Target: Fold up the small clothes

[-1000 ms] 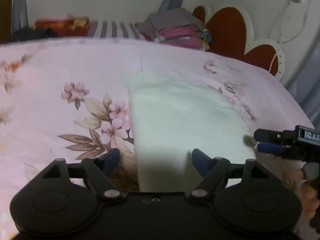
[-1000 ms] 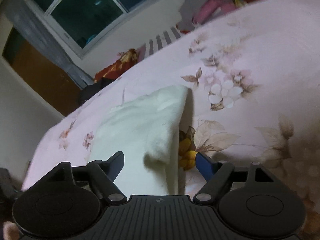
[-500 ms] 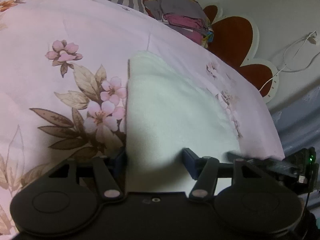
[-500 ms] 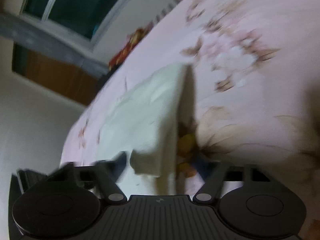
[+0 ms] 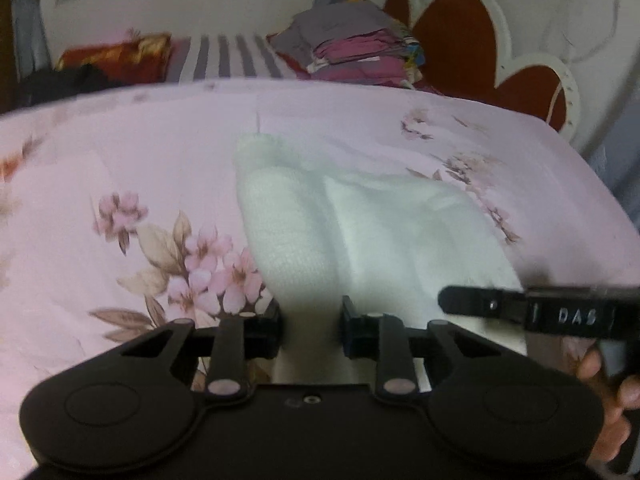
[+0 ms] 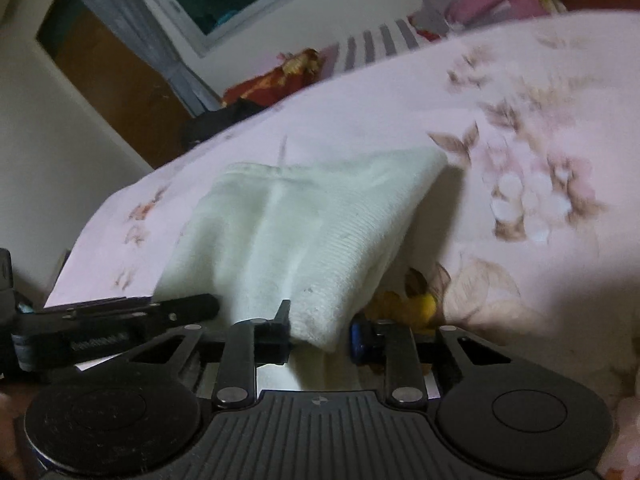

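Left wrist view: left gripper (image 5: 310,330) fingers have just been closing, pinching the white garment (image 5: 360,232) near edge; right gripper (image 6: 318,330) likewise nips its corner. Garment lies on the floral bed (image 5: 120,168). Shallow bites could slip when lifted, spoiling the fold.

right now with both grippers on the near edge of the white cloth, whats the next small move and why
Probably lift both together and carry the near edge toward the far edge. The left gripper and right gripper have just been closing, and each now pinches a near corner of the white garment, which is bunched up into ridges while its far part lies on the floral bedsheet.
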Motion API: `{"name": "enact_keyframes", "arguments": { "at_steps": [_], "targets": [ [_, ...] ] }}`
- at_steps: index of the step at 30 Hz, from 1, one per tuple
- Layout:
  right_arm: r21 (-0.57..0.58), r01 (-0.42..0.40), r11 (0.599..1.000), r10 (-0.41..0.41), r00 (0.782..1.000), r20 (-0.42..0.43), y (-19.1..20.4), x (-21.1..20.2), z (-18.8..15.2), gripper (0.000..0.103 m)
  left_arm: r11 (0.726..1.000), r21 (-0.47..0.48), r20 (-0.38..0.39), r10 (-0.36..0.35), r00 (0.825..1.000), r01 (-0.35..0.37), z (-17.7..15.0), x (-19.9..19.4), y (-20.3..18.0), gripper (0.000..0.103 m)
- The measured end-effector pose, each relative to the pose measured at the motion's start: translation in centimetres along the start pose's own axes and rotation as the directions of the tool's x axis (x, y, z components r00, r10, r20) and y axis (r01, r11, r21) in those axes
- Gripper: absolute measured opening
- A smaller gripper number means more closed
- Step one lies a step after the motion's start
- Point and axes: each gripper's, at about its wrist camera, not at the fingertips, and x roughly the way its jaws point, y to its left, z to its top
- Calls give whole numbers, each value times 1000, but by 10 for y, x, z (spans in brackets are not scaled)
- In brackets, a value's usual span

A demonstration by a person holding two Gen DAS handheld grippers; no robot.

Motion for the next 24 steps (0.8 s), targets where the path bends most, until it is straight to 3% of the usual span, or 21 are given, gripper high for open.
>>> {"name": "enact_keyframes", "arguments": {
  "at_steps": [8, 16, 24],
  "targets": [
    [-38, 31, 999, -29, 998, 52, 45, -14, 3, 26, 993, 118, 70, -11, 997, 3, 1, -37, 4, 26],
    [-73, 49, 996, -43, 996, 81, 121, -5, -8, 26, 989, 146, 117, -32, 993, 14, -10, -81, 61, 26],
    [-132, 20, 991, -10, 997, 73, 205, 38, -21, 26, 994, 106, 143, 2, 990, -18, -26, -117, 142, 26]
  ]
}}
